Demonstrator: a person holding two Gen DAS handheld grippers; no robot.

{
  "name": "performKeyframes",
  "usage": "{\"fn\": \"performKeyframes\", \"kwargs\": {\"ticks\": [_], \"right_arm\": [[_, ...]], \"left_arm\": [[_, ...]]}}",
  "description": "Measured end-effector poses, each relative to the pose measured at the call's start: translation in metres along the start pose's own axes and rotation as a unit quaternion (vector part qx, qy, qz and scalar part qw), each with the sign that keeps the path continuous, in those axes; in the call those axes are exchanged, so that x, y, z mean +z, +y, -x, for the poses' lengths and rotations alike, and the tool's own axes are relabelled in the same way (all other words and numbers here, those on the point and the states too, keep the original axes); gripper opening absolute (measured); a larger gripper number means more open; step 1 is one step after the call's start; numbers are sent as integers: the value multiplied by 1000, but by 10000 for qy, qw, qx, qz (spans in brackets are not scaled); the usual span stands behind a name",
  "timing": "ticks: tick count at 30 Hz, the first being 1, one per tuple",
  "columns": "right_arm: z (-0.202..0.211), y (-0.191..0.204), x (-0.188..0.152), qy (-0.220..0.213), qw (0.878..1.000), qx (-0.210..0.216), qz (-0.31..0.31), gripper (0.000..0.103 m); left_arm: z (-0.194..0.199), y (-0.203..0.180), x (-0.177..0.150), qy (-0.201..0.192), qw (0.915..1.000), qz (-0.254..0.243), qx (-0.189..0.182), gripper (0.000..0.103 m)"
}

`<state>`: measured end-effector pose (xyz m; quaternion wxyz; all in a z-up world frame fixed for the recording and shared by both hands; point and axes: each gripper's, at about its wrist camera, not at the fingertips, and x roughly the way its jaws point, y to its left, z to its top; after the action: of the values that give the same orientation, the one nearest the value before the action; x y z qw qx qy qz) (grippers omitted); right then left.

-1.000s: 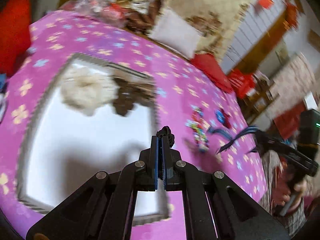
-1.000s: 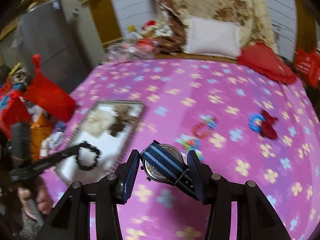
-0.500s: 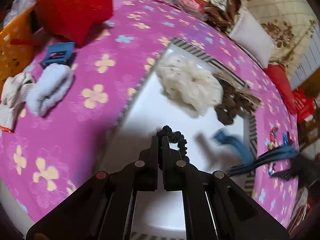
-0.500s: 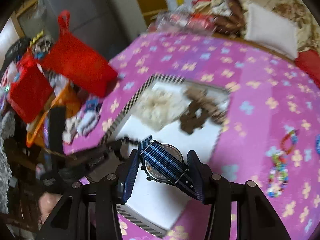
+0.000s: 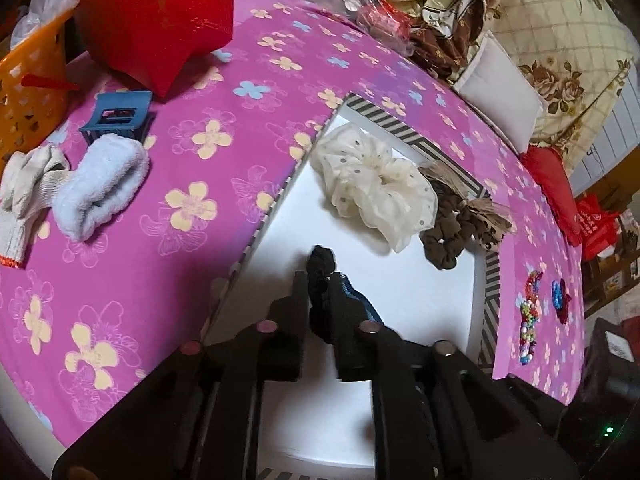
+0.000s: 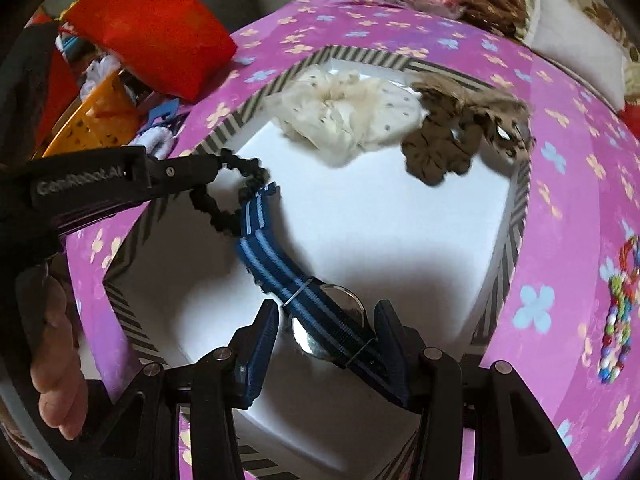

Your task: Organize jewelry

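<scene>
Hair tie and watch over the white tray

The black hair tie [image 6: 224,200] sits between the left gripper's [image 5: 318,280] opening jaws above the striped-edged tray [image 6: 360,224]. The right gripper [image 6: 326,320] grasps a blue-striped watch [image 6: 320,312] beside it. A cream scrunchie [image 5: 372,184] and a brown scrunchie [image 5: 444,236] lie in the tray's far corner.

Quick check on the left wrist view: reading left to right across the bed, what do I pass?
Orange basket → grey glove → white rolled sock → cream scrunchie → brown scrunchie → colourful bead bracelet → blue and red hair tie.
</scene>
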<state>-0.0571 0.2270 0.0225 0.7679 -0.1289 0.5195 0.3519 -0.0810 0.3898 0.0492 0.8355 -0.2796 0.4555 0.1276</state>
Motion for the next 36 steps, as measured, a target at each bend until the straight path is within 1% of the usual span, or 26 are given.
{"fn": "performKeyframes", "kwargs": {"ticks": [2, 3, 4, 5, 9, 12, 13, 15, 17, 19, 21, 22, 24, 27, 29, 33, 34, 35, 36], "right_arm": [[3, -1, -2, -75, 10000, -27, -17, 48], [6, -2, -4, -107, 9999, -44, -6, 48], [9, -1, -6, -135, 9999, -62, 6, 48], [12, -1, -7, -170, 9998, -78, 6, 48], [43, -2, -19, -568, 9982, -176, -29, 48], [72, -8, -37, -915, 9953, -309, -105, 49], [85, -14, -49, -1031, 9938, -385, -169, 49], [103, -24, -67, -1128, 9920, -503, -279, 49], [121, -43, -95, -1210, 9890, -684, -515, 49], [134, -59, -117, -1234, 9861, -826, -750, 49], [149, -83, -146, -1255, 9813, -987, -1071, 49], [152, -90, -153, -1258, 9795, -1042, -1175, 49], [167, -113, -180, -1292, 9729, -1181, -1511, 49], [186, -136, -210, -1386, 9641, -1350, -1819, 49], [198, -150, -231, -1506, 9567, -1456, -2020, 49], [209, -167, -257, -1648, 9490, -1473, -2250, 49], [208, -169, -260, -1672, 9480, -1452, -2285, 49], [209, -172, -263, -1696, 9471, -1420, -2327, 49], [209, -174, -267, -1717, 9464, -1399, -2350, 49]], "left_arm": [[2, -1, 0, -34, 9999, 15, -114, 29], [3, -1, 0, -58, 9998, 25, -185, 33], [5, -2, 1, -87, 9996, 34, -252, 40], [6, -2, 1, -121, 9994, 35, -323, 43], [17, -13, -1, -293, 9980, -145, -540, 44], [25, -23, -4, -471, 9967, -355, -553, 44], [27, -27, -5, -514, 9964, -409, -534, 44], [29, -35, -9, -623, 9956, -518, -477, 45], [31, -47, -15, -750, 9942, -670, -383, 45], [32, -58, -22, -852, 9926, -828, -261, 45], [35, -71, -31, -989, 9900, -978, -225, 45], [37, -76, -35, -1050, 9887, -1042, -222, 45], [45, -88, -47, -1228, 9851, -1181, -234, 45], [55, -107, -70, -1474, 9798, -1340, -182, 45], [63, -124, -88, -1536, 9756, -1565, -115, 45], [87, -152, -132, -1662, 9656, -1998, -109, 45], [92, -157, -141, -1677, 9634, -2085, -119, 46], [98, -162, -152, -1687, 9616, -2159, -136, 52], [103, -167, -162, -1684, 9608, -2196, -163, 54]]}}
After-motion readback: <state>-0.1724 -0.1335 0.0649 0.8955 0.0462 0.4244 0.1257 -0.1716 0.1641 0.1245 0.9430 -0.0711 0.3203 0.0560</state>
